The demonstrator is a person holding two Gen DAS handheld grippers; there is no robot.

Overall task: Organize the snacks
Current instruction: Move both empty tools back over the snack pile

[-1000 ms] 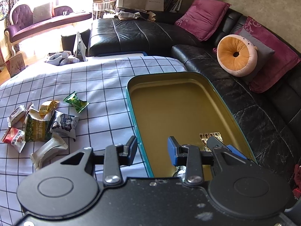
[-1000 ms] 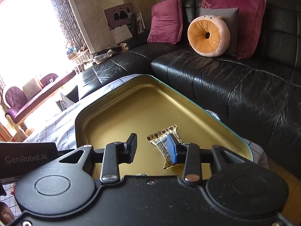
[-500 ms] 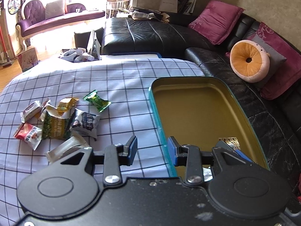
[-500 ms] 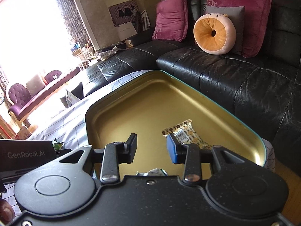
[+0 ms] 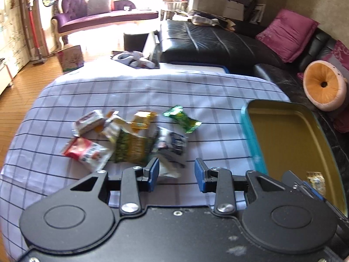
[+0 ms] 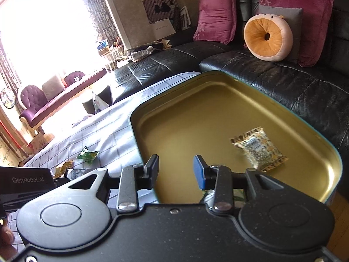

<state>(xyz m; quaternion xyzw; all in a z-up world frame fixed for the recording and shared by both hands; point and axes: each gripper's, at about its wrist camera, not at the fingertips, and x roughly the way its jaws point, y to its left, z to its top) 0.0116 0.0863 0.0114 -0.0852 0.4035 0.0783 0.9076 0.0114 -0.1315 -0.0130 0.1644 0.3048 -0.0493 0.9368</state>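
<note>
The left tool (image 5: 176,172) is hanging above a table covered with a checked cloth (image 5: 218,91), its two blue-padded fingers standing apart with nothing between them. The gap is a modest one. Just beyond its fingertips a heap of snack packets is lying on the cloth: a dark blue and white packet (image 5: 174,144) nearest the tool, a green and yellow packet (image 5: 133,146) touching it on the left, a red and white packet (image 5: 87,152) further left, and a pale packet (image 5: 89,121) behind that. A gold wrapper (image 5: 142,119) is sitting at the back of the heap, and a small green wrapper (image 5: 182,119) is lying a little apart to the right. The picture is somewhat blurred, so the print on the packets cannot be read.

To the right of the heap a shallow tin tray (image 5: 253,135) with a teal outer wall and a gold inside is resting on the table edge, beside a black leather sofa (image 5: 207,43).

The right tool (image 6: 175,171) is hovering over the near corner of the tray (image 6: 240,83), its fingers also parted and gripping nothing. One brown and gold packet (image 6: 258,148) is lying flat on the tray floor, to the right of the fingers and clear of them. Part of another wrapper is peeping out under the tool's body, too hidden to describe. A round orange cushion (image 6: 268,38) is leaning against pink pillows (image 6: 217,16) on the sofa.
</note>
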